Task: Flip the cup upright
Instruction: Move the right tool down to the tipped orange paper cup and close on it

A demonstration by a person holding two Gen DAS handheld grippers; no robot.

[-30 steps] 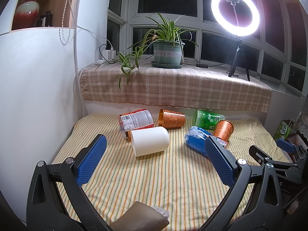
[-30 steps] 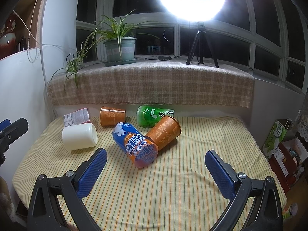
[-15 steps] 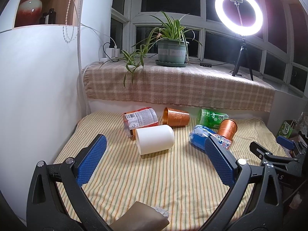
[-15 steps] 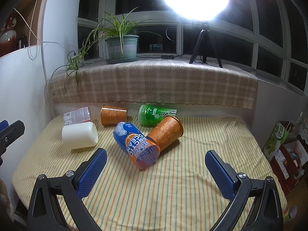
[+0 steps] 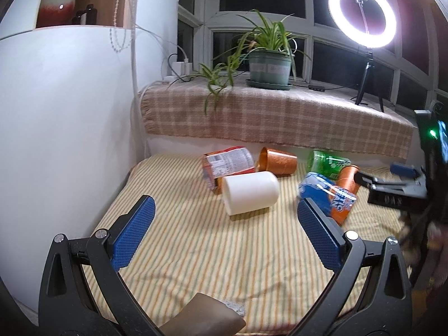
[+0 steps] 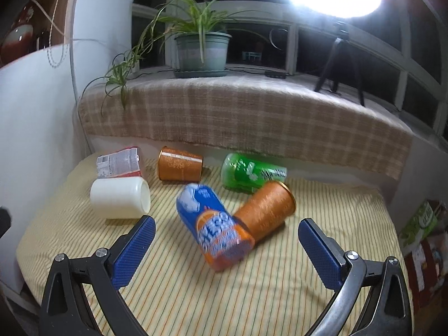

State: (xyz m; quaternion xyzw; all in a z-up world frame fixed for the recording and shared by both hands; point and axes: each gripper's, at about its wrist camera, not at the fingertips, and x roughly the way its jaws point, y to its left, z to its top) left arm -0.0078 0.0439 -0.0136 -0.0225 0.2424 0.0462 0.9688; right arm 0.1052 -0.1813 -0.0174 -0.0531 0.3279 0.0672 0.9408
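Note:
Several cups lie on their sides on the striped cloth (image 5: 196, 240). A white cup (image 5: 250, 193) (image 6: 120, 198) lies ahead of my open, empty left gripper (image 5: 224, 232). A blue-and-orange cup (image 6: 214, 228) (image 5: 326, 196) lies just ahead of my open, empty right gripper (image 6: 226, 243), leaning against a copper cup (image 6: 266, 210) (image 5: 347, 179). Behind them lie a second copper cup (image 6: 179, 165) (image 5: 275, 162), a green cup (image 6: 250, 172) (image 5: 326, 162) and a red-and-white labelled cup (image 6: 119, 162) (image 5: 228, 165). The right gripper also shows at the right edge of the left wrist view (image 5: 397, 182).
A checked cloth covers the window ledge (image 6: 238, 117) behind, bearing a potted plant (image 6: 201, 53) and a ring light on a tripod (image 5: 364, 25). A white wall (image 5: 70, 140) bounds the left side. Boxes (image 6: 420, 224) stand beyond the right edge.
Both grippers have moved forward toward the cups, which now look larger. The right gripper has come closer to the blue-and-orange cup. No cup has moved.

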